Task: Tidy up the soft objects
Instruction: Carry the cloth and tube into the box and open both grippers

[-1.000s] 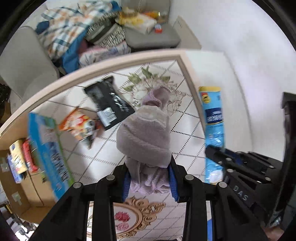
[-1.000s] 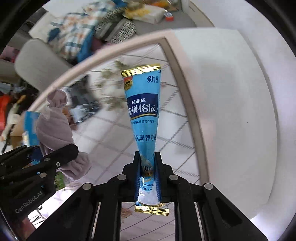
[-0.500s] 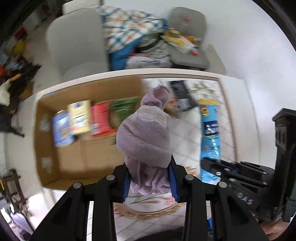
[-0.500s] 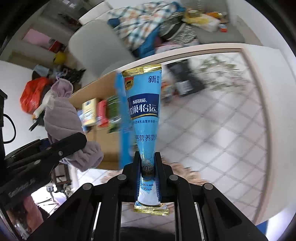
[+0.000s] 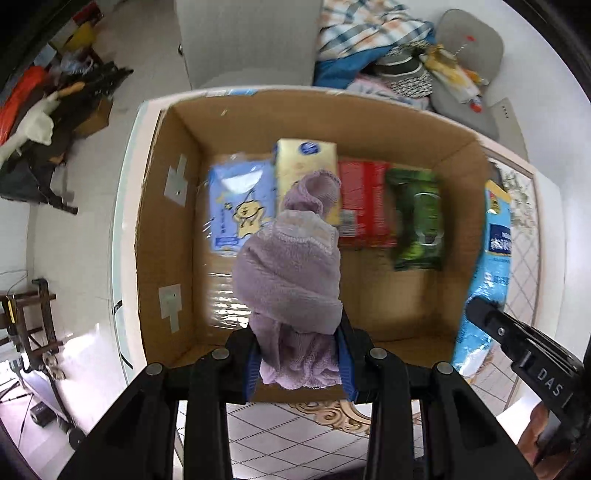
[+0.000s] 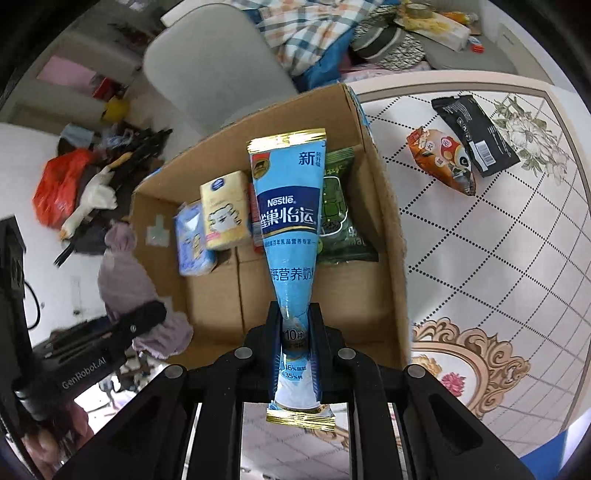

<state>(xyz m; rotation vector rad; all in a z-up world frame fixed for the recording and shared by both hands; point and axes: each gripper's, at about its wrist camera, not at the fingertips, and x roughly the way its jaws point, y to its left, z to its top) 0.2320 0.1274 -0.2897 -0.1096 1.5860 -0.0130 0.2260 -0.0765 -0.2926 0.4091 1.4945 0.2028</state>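
Note:
My left gripper [image 5: 298, 354] is shut on a rolled lilac towel [image 5: 291, 266] and holds it above the open cardboard box [image 5: 166, 236]. My right gripper [image 6: 295, 343] is shut on a blue Nestle pouch [image 6: 288, 206], held upright over the same box [image 6: 388, 236]. The pouch also shows at the right of the left wrist view [image 5: 493, 266]. The towel also shows at the left of the right wrist view [image 6: 125, 273]. In the box lie a blue tissue pack [image 5: 240, 206], a yellow pack [image 5: 306, 155], a red pack [image 5: 364, 199] and a green pack [image 5: 415, 218].
The box stands at the left end of a tiled-pattern table [image 6: 498, 258]. An orange snack bag [image 6: 443, 158] and a black pouch [image 6: 476, 133] lie on the table to the right. A grey chair [image 6: 214, 70] with clothes [image 6: 306, 33] stands behind.
Both grippers have swung left with their loads, from over the table to over the open box. The box now fills both views.

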